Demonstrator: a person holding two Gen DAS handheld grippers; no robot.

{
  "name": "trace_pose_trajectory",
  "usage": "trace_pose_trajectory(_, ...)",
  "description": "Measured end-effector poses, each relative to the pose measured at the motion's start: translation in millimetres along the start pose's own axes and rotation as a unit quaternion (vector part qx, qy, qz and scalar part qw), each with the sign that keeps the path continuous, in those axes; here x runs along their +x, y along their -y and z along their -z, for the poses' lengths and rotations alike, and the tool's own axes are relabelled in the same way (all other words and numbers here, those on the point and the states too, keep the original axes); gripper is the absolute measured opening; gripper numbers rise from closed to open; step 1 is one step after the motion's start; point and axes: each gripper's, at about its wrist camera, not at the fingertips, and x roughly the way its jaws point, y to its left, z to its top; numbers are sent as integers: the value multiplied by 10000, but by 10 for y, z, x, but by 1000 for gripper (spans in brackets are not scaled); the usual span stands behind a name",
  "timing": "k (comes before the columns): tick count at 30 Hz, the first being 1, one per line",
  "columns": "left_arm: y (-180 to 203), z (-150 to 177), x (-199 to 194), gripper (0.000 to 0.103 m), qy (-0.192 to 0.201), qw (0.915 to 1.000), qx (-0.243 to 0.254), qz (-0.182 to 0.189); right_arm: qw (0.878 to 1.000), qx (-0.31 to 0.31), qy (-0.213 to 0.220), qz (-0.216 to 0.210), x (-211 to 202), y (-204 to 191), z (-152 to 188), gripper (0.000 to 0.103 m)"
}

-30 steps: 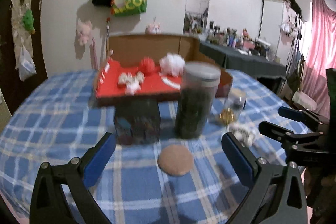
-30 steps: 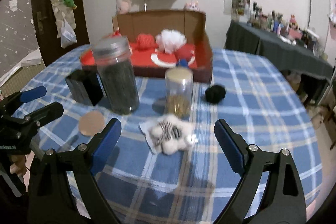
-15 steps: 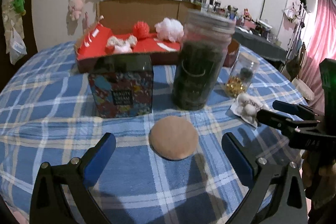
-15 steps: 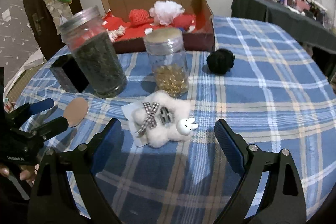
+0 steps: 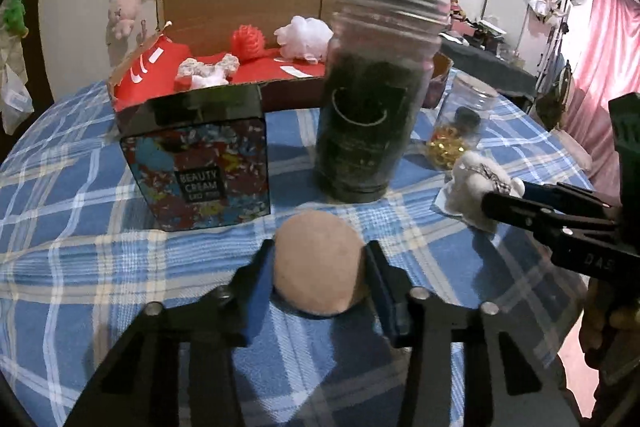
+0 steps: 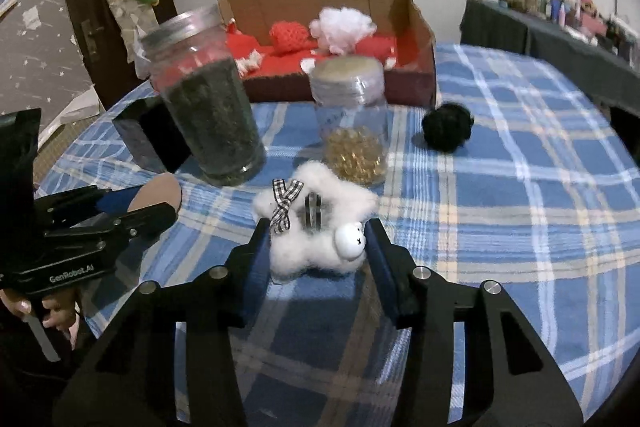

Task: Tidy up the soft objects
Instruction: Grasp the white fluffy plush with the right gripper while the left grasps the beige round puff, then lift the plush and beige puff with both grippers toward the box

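A round tan powder puff [image 5: 318, 263] is seen lying on the checked cloth of the bench [image 5: 80, 227], pinched between the blue pads of the left hand-held gripper [image 5: 318, 267]; its jaws have just been closing, and both pads are pressed to the puff's sides. A white fluffy toy [image 6: 316, 231] with a checked bow and a small round face is clamped likewise by the right hand-held gripper [image 6: 316, 251], whose jaws have also just been closing onto it. Both soft things are found at the near edge of the bench, the puff to the left of the toy.

Just behind the puff, a patterned box [image 5: 200, 167] marked BEAUTY CREAM and a tall jar of dark matter [image 5: 368, 99] are noted. Behind the toy a smaller jar of gold beads [image 6: 354, 131] stands; a black pom-pom [image 6: 446, 127] lies to its right. Further back, a cardboard box [image 6: 416, 27] lined in red is seen, holding a red ball [image 6: 290, 35] and a white puffball [image 6: 344, 25].
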Motion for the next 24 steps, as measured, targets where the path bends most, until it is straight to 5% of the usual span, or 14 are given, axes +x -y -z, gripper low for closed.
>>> trace_pose_trajectory(3,1,-6,-37,32,14,9999,-27,108,9999,-80,84,-78,-65,-83,-14,45)
trace_pose_trajectory(24,-43,-82,-174,32,221,9996,-21,149,9994,-191,0,-291,-53,-309,-9,45)
